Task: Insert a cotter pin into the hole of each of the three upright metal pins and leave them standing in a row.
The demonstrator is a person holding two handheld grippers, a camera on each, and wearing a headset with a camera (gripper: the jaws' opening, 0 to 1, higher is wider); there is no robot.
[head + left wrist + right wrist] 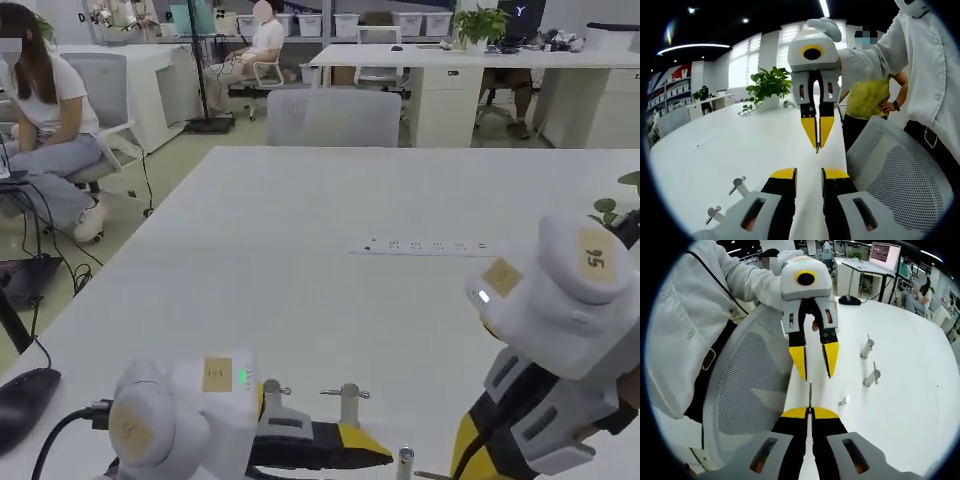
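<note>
Three upright metal pins stand near the table's front edge. Two of them point(272, 393) point(348, 393) each carry a cotter pin through the top; in the right gripper view they are the far pin point(867, 347) and the middle pin point(872, 376). The third pin point(405, 460) point(844, 400) has a bare top. My right gripper point(810, 411) is shut on a thin cotter pin point(810, 390), which also sticks out of its tips in the left gripper view point(817, 146). My left gripper point(809, 174) point(816, 375) faces it, open with nothing between its jaws.
A grey mesh chair point(747, 390) stands at the table's front edge under the grippers. A power strip point(425, 246) lies flush mid-table, a potted plant point(767, 85) at the right end. A black mouse point(25, 395) and cable lie at the left edge. People sit at desks behind.
</note>
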